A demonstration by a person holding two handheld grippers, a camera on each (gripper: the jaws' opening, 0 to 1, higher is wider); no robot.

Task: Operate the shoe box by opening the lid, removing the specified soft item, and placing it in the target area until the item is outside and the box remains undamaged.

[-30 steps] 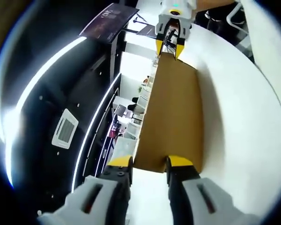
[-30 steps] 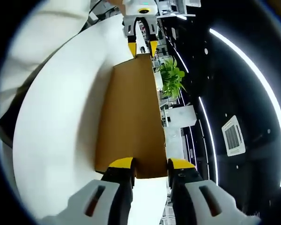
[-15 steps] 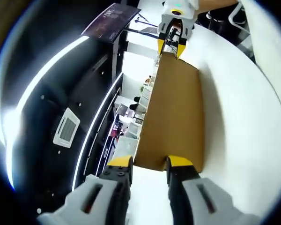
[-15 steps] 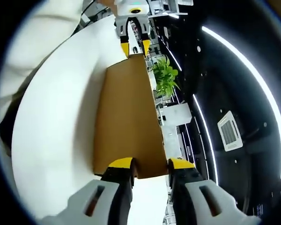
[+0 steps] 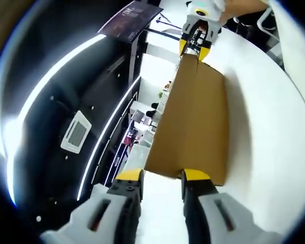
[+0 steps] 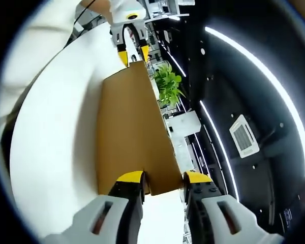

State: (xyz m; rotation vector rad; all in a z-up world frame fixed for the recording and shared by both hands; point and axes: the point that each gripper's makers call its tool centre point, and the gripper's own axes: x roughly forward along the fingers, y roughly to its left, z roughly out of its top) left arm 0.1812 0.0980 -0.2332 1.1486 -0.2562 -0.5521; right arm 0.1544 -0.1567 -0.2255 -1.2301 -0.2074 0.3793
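A brown cardboard shoe box lid [image 5: 193, 117] stretches lengthwise between my two grippers, held up in the air. In the left gripper view my left gripper [image 5: 162, 177] is shut on the lid's near end, and the right gripper [image 5: 195, 47] clamps the far end at the top. In the right gripper view the same lid [image 6: 129, 127] runs from my right gripper [image 6: 162, 179], shut on its near edge, up to the left gripper [image 6: 129, 51] at its far end. The box body and the soft item are hidden.
A white tabletop [image 5: 274, 127] [image 6: 51, 132] lies on one side of the lid. On the other side is a dark ceiling with light strips and an air vent [image 5: 77, 133] [image 6: 242, 140]. A green plant [image 6: 168, 86] and a dark sign [image 5: 134, 15] stand beyond.
Both views have rolled and shifted a little; the lid stays clamped at both ends and has tilted slightly, with the far gripper drifting sideways in each view.
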